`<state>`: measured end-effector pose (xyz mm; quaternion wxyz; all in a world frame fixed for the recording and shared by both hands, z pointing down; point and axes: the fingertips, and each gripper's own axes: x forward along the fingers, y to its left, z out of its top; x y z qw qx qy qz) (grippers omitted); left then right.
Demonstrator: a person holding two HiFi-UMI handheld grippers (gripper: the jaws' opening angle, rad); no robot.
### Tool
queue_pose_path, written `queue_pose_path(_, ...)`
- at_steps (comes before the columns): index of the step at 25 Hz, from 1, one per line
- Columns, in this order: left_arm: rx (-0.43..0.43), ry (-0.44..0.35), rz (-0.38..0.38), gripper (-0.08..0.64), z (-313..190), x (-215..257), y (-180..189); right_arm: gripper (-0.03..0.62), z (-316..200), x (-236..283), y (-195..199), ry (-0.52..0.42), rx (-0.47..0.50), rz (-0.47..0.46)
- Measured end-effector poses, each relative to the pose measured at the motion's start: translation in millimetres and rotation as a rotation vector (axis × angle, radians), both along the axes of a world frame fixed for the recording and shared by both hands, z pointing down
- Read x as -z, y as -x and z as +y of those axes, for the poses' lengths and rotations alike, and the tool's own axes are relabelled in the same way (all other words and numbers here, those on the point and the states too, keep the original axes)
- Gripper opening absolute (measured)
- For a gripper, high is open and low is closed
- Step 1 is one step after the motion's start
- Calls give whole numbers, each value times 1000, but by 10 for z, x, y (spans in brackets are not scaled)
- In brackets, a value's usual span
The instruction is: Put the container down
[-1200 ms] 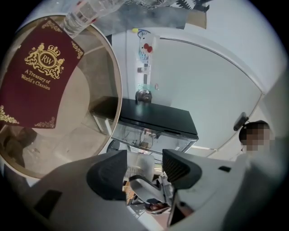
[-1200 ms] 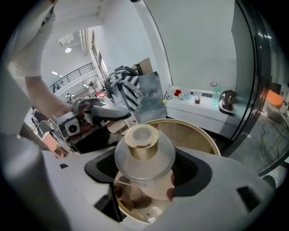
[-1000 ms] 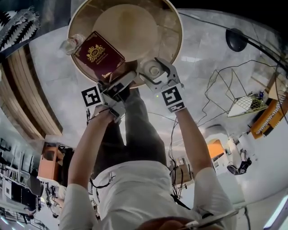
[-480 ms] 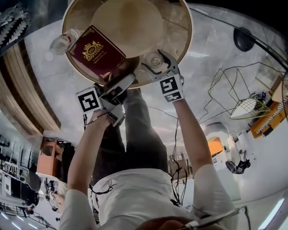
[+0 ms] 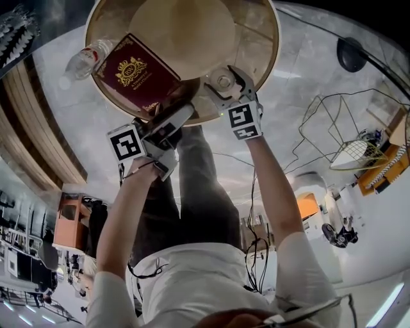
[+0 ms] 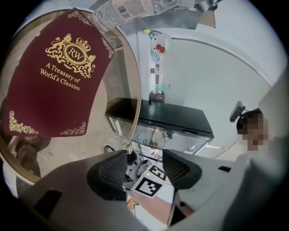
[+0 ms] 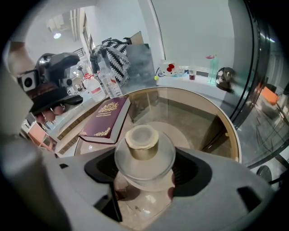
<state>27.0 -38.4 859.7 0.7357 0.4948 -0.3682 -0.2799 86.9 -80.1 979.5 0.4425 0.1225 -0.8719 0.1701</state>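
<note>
Clear glass lidded container (image 7: 144, 153), brass-coloured knob: clamped upright in right gripper (image 7: 145, 173), over near edge of round gold-rimmed glass table (image 7: 232, 144); contact unclear. Left gripper (image 6: 143, 169): spread, empty

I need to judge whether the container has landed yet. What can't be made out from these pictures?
1. Whether the container touches the table with its base: in the right gripper view its lid and the right gripper hide it; in the head view it is too small.
2. The bottle, cap end: cut off by the top edge of the left gripper view.
</note>
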Motion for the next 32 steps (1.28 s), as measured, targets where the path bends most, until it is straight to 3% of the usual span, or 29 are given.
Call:
queue_pose_path(3,24,5,30,219,-21,23,-3,339,-15,-26,16,-9,-2,-1)
queue_pose_path(13,-10,-14,-24,219,-31,31,116,339,-17,-130,-3,-27,-39,13)
queue_pose_path(22,-2,-23,-14,219,-23,53,149,342,22,-172,-64,-88,3,70)
queue_pose_path(32,-72,-62,-55,219,62,270,180,364,-49,85,-40,-111,-51,71)
